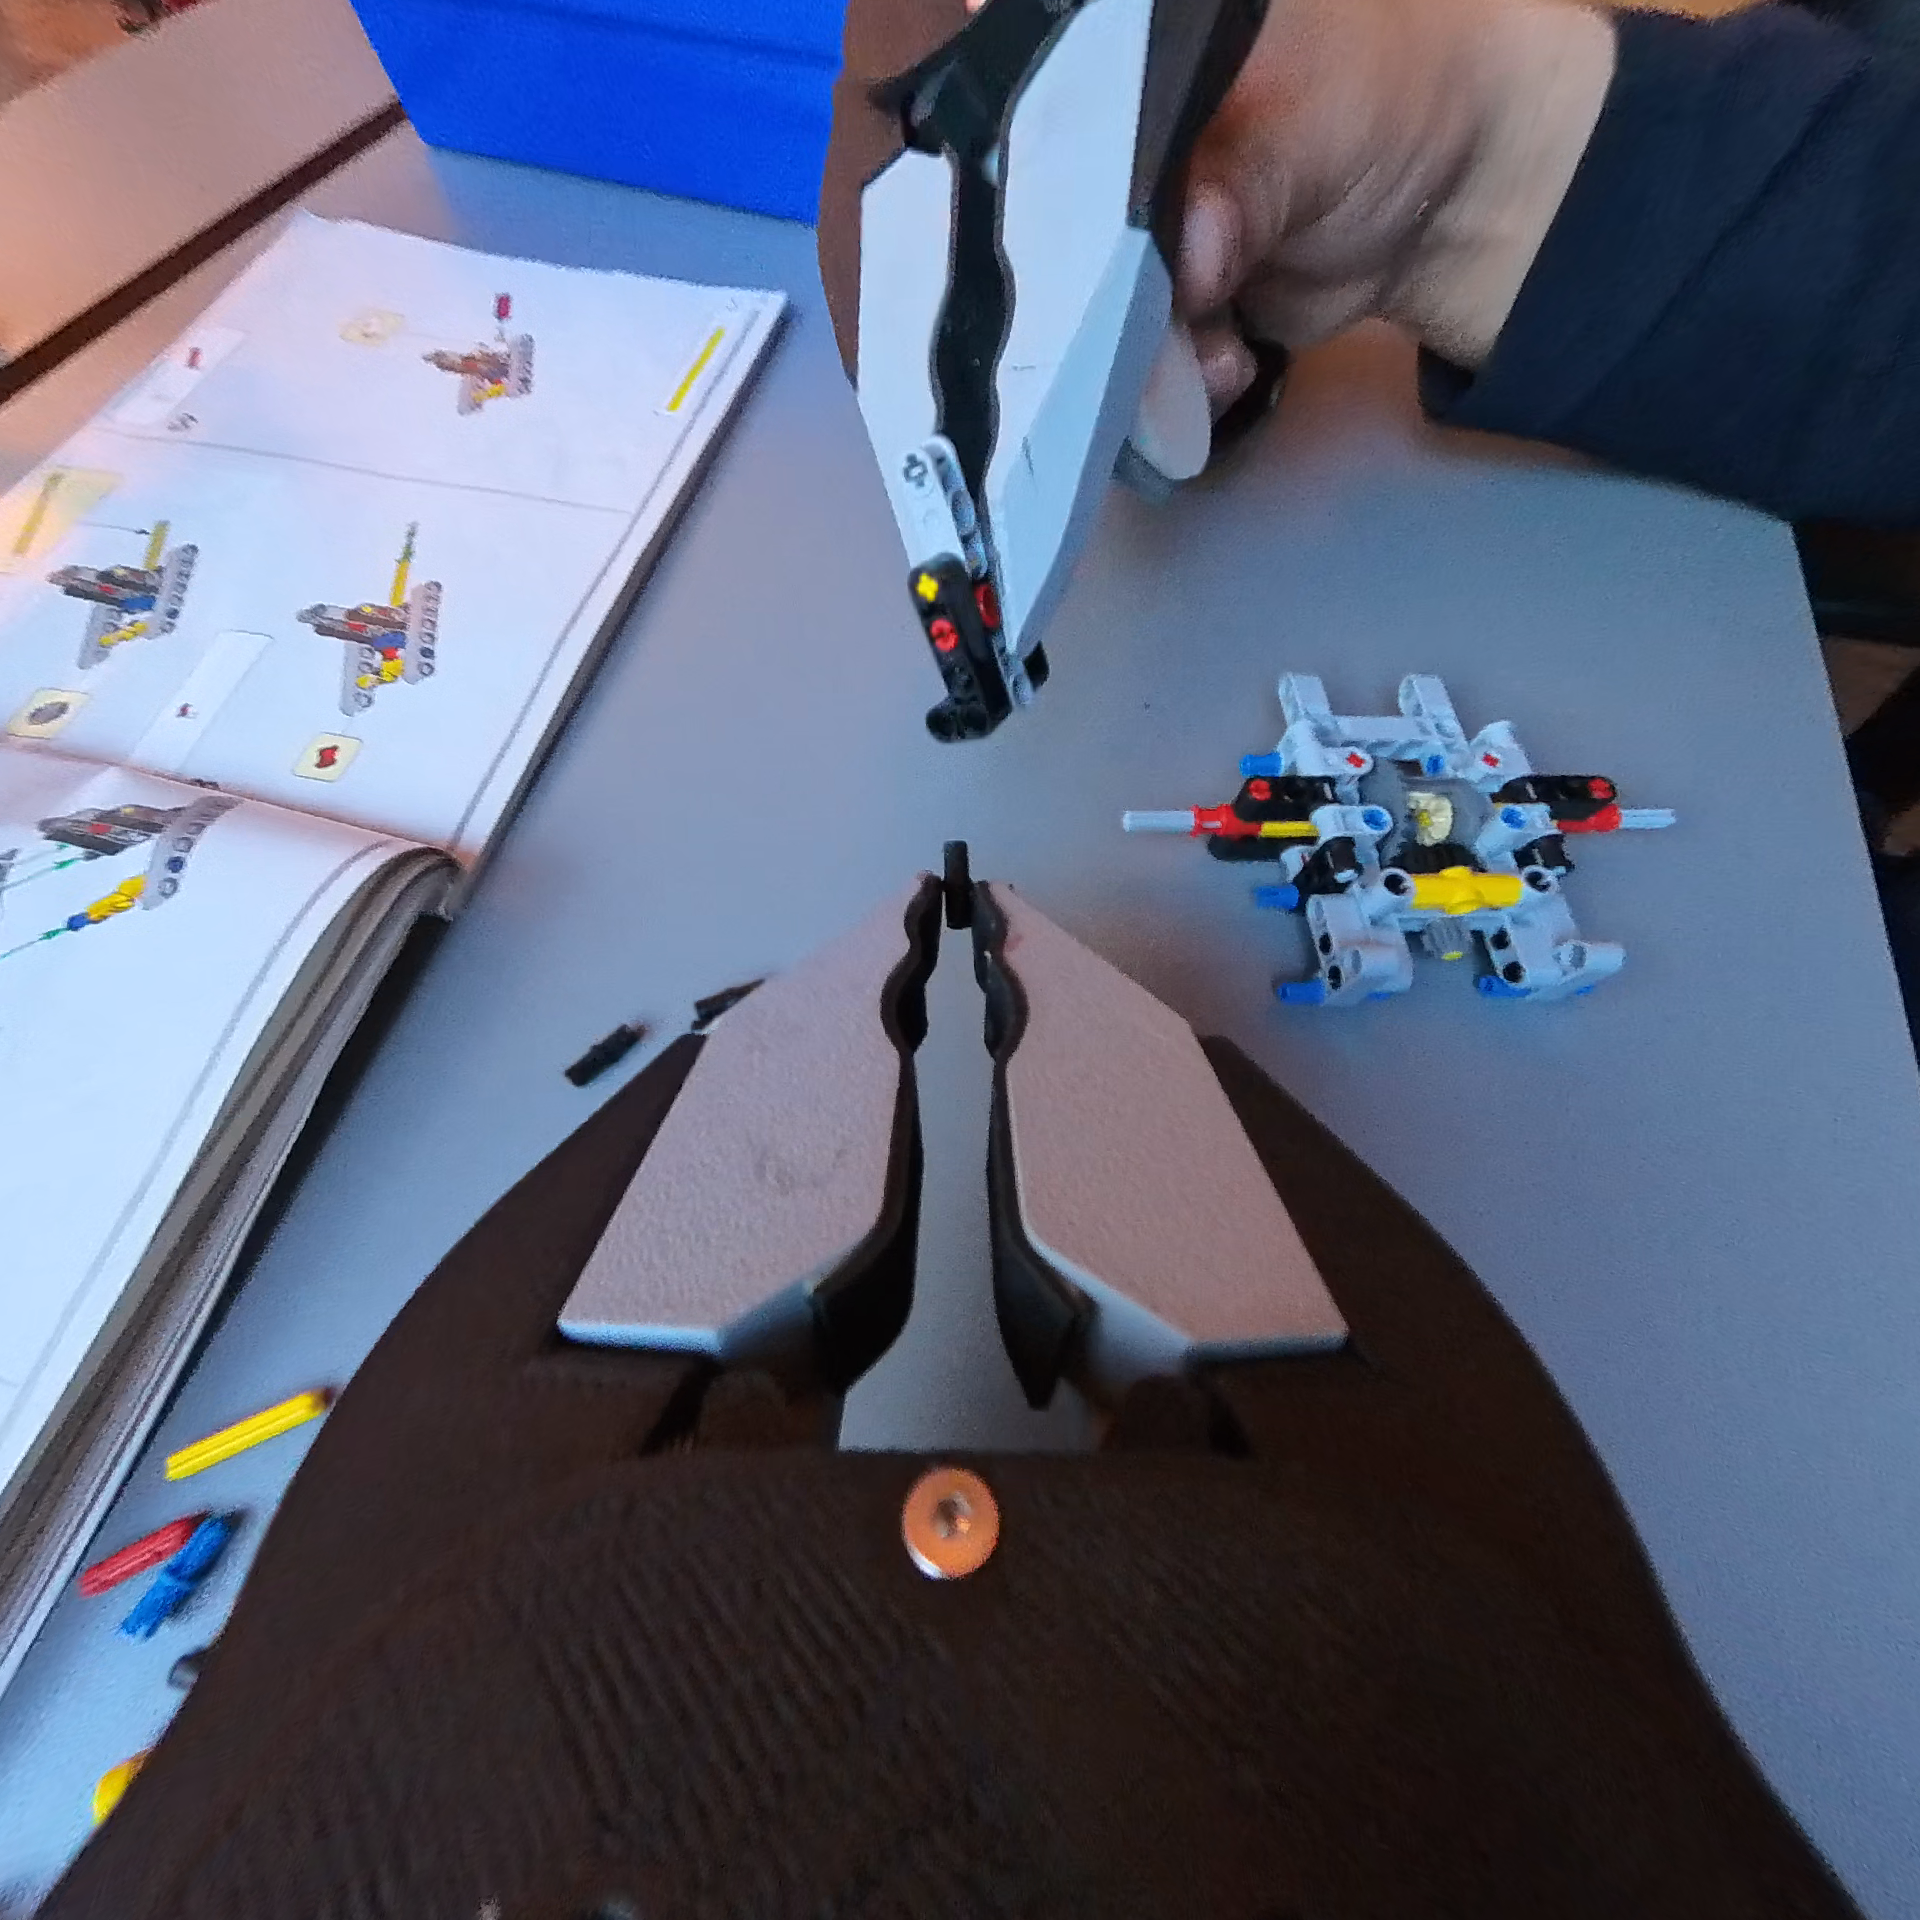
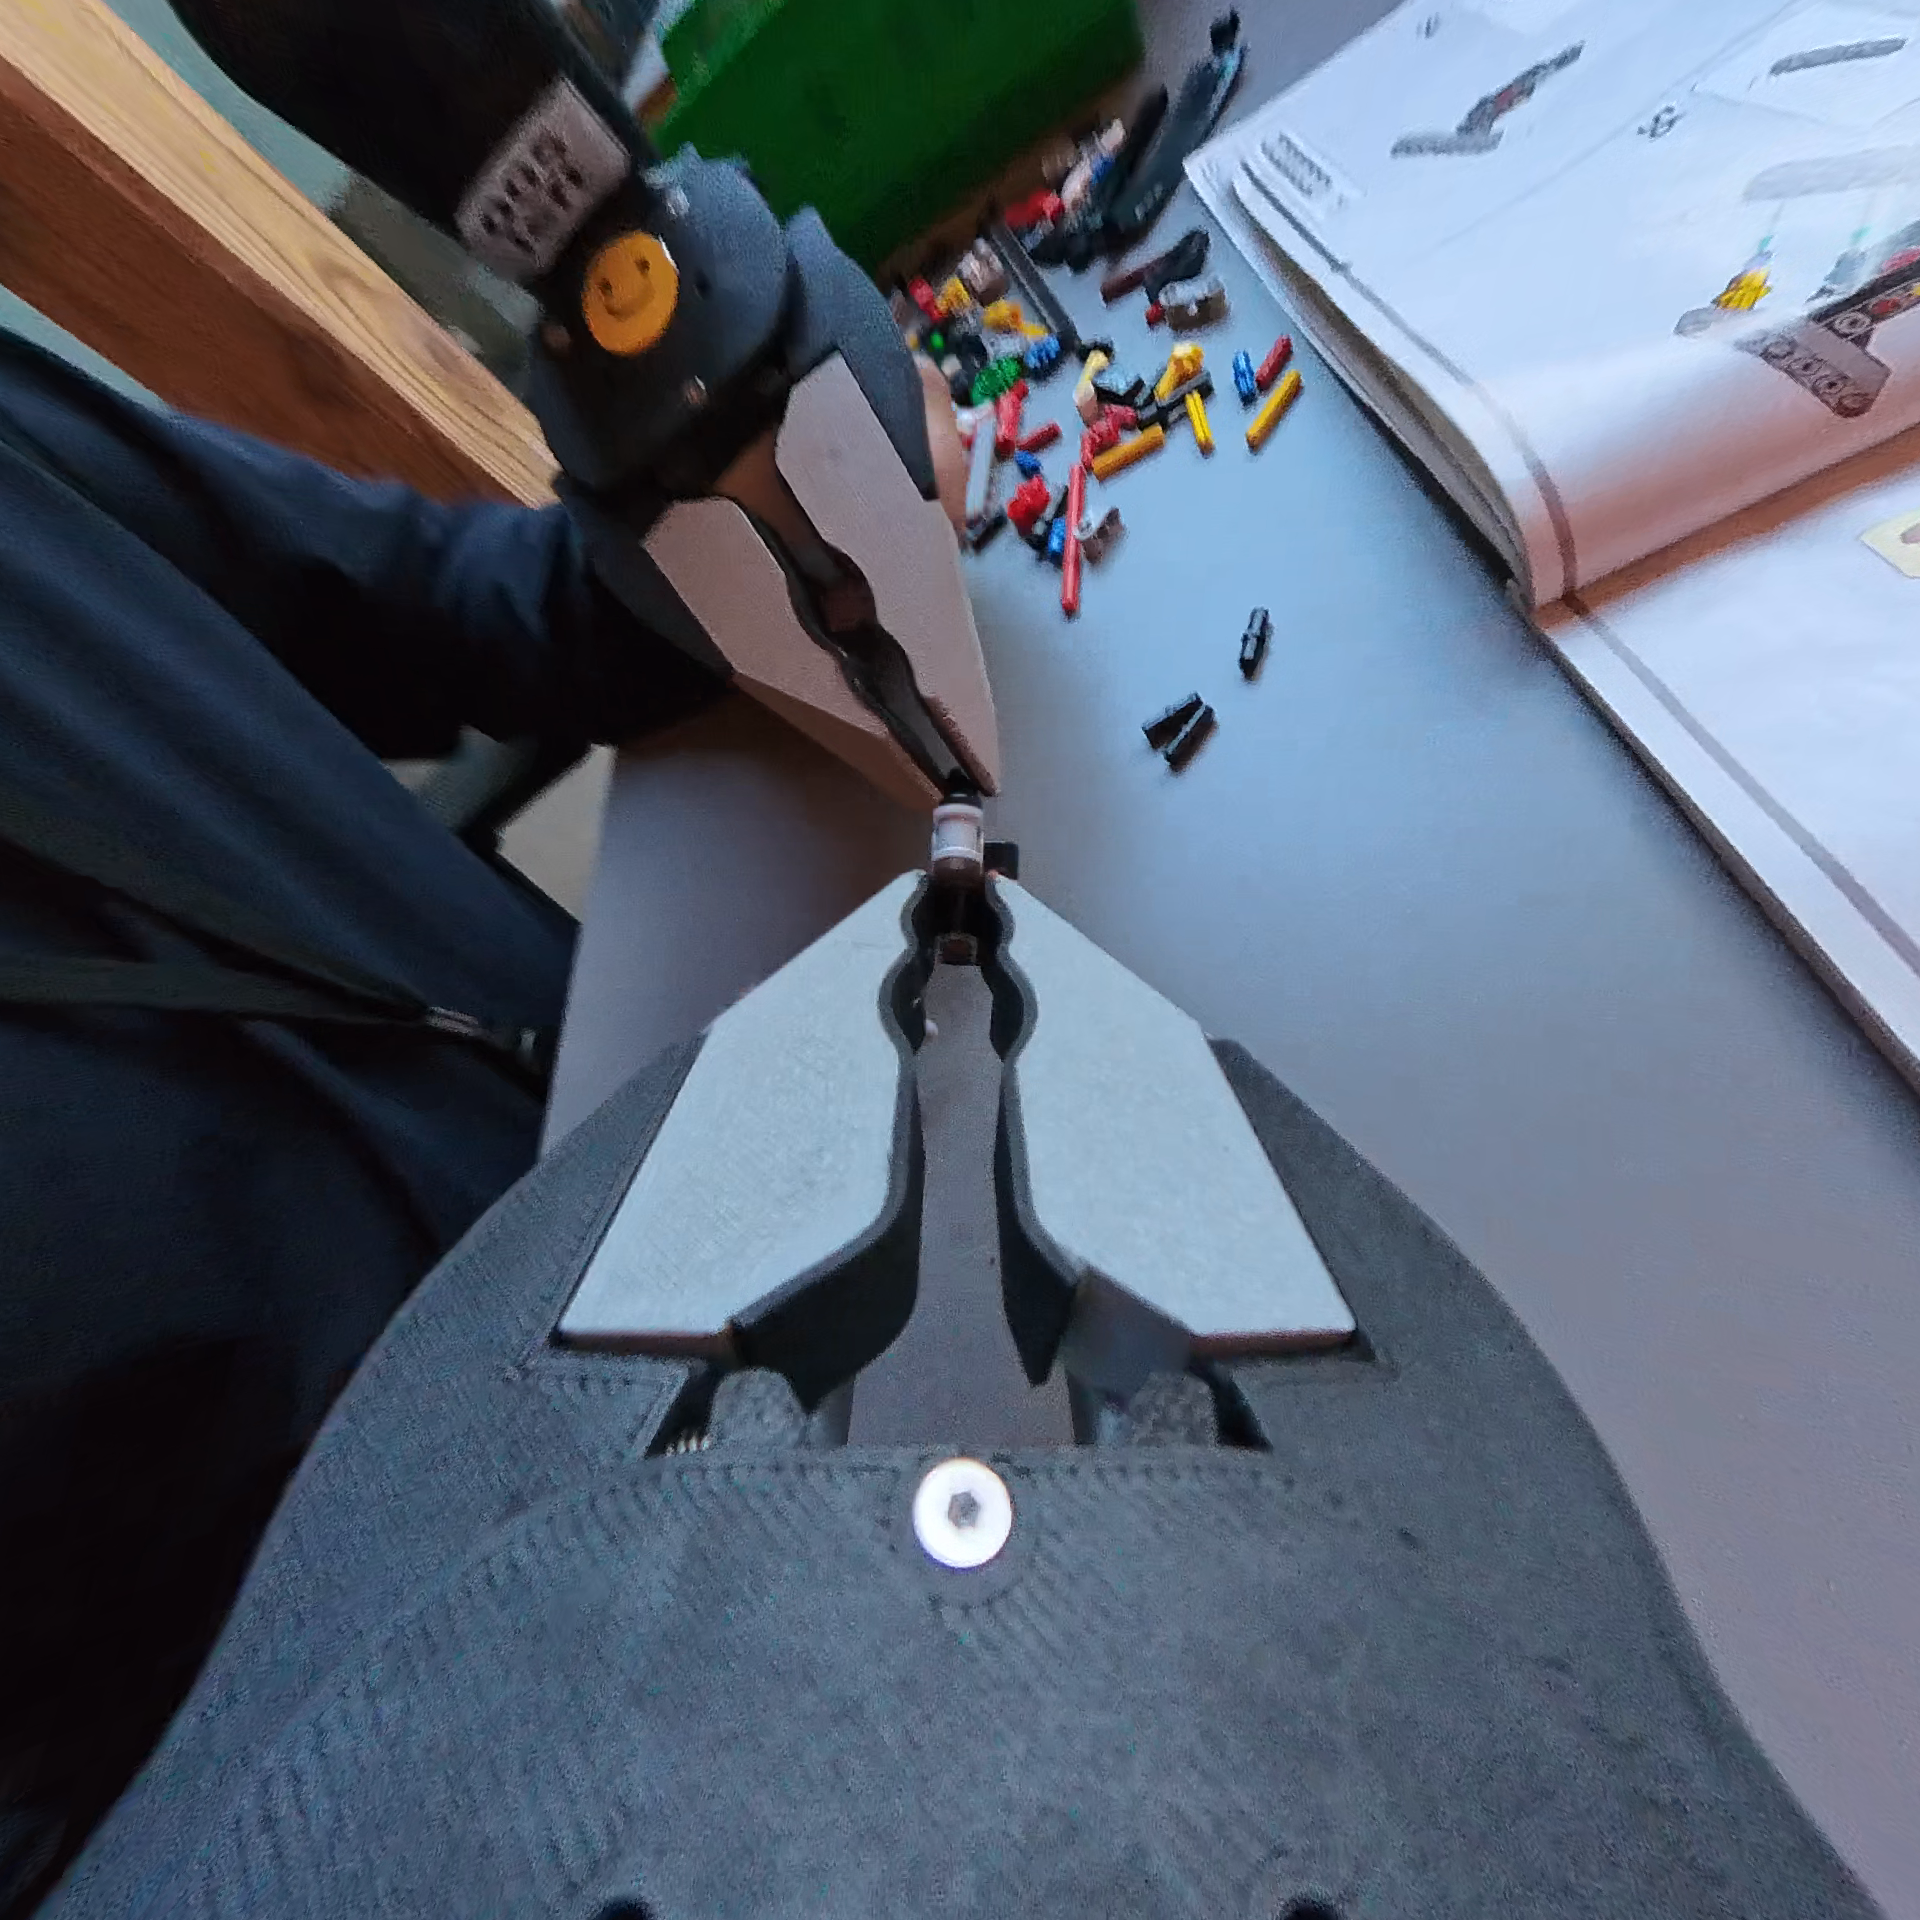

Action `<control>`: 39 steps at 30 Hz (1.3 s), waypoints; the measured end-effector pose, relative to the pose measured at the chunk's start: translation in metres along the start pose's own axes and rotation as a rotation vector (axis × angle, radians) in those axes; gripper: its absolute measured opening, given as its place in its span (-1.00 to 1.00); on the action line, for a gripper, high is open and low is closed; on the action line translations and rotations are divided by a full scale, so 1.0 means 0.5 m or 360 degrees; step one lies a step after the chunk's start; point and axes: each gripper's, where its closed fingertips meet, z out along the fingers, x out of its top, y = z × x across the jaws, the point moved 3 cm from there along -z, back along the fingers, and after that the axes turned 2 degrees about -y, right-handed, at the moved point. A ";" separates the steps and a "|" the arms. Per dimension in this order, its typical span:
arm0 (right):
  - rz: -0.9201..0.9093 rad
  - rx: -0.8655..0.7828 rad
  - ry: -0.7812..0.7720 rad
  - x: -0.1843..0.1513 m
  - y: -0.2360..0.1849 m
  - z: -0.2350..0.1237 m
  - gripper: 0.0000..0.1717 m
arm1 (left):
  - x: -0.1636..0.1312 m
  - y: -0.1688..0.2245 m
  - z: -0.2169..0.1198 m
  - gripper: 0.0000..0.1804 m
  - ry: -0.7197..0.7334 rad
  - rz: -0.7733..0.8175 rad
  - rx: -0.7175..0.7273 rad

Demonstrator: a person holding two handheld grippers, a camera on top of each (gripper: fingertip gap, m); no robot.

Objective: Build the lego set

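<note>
Grey surface (image 1: 727, 665), blue bin at the far edge. Far left: open instruction booklet (image 1: 312, 540), pages showing coloured build steps. Near left, beside the booklet's edge: loose yellow axle (image 1: 244, 1434), red and blue pins (image 1: 156, 1564). Two short black pins (image 1: 606, 1051) lie just left of the left claw's body.

Left claw (image 1: 954, 891), centre near: fingers clamped together on a small black pin (image 1: 955, 873), which stands up past the fingertips, clear of the surface.

Right claw (image 1: 971, 644), centre far, comes down tilted from above, held by a hand (image 1: 1382, 177) in a dark sleeve. Its fingers are clamped on a small brick sub-assembly (image 1: 951, 613): light grey beam above, black piece with red and yellow pins below, black end hanging past the fingertips. Sub-assembly hangs above the surface, just beyond the black pin, the two apart in the left wrist view.

Right wrist view: sub-assembly (image 2: 956, 862) seen end-on at its claw's fingertips (image 2: 954, 904), the left claw (image 2: 961, 784) tip just above it; whether pin and sub-assembly touch, cannot tell. Heap of loose coloured bricks (image 2: 1101, 405) far behind.

Right: larger brick assembly (image 1: 1423, 842) resting flat on the surface, grey frame with black, red, yellow and blue parts, well apart from both claws.
</note>
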 end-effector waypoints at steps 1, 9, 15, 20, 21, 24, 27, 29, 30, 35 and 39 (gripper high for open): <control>0.0027 0.0050 0.0033 0.005 -0.001 -0.006 -0.95 | 0.004 -0.002 -0.004 -0.97 0.0028 -0.0006 0.0006; 0.0177 0.0175 0.0123 0.018 0.014 -0.013 -0.96 | 0.011 -0.017 -0.013 -0.97 0.0102 -0.0127 0.0007; -0.0126 -0.0224 -0.0195 -0.019 0.042 0.034 -0.95 | -0.004 -0.028 -0.006 -0.97 0.0024 -0.0150 0.0061; -0.0371 -0.0373 -0.0261 -0.024 0.036 0.049 -0.95 | -0.011 -0.024 0.003 -0.97 -0.0039 -0.0094 0.0087; -0.0403 -0.0411 -0.0294 -0.030 0.040 0.051 -0.95 | -0.012 -0.022 0.005 -0.97 -0.0053 -0.0082 0.0091; -0.0484 -0.0480 -0.0383 -0.047 0.043 0.062 -0.87 | -0.017 -0.019 0.009 -0.97 -0.0092 -0.0053 0.0094; -0.0522 -0.0515 -0.0420 -0.055 0.040 0.064 -0.75 | -0.020 -0.020 0.010 -0.97 -0.0117 -0.0023 0.0118; -0.0549 -0.0524 -0.0417 -0.056 0.034 0.056 -0.75 | -0.022 -0.021 0.011 -0.97 -0.0131 -0.0007 0.0133; -0.0558 -0.0513 -0.0417 -0.059 0.032 0.053 -0.75 | -0.023 -0.021 0.011 -0.97 -0.0138 -0.0001 0.0139; -0.0521 -0.0500 -0.0405 -0.065 0.035 0.037 -0.75 | -0.028 -0.020 0.014 -0.97 -0.0176 0.0058 0.0176; -0.0601 -0.0562 -0.0416 -0.063 0.034 0.021 -0.74 | -0.034 -0.019 0.020 -0.97 -0.0225 0.0094 0.0200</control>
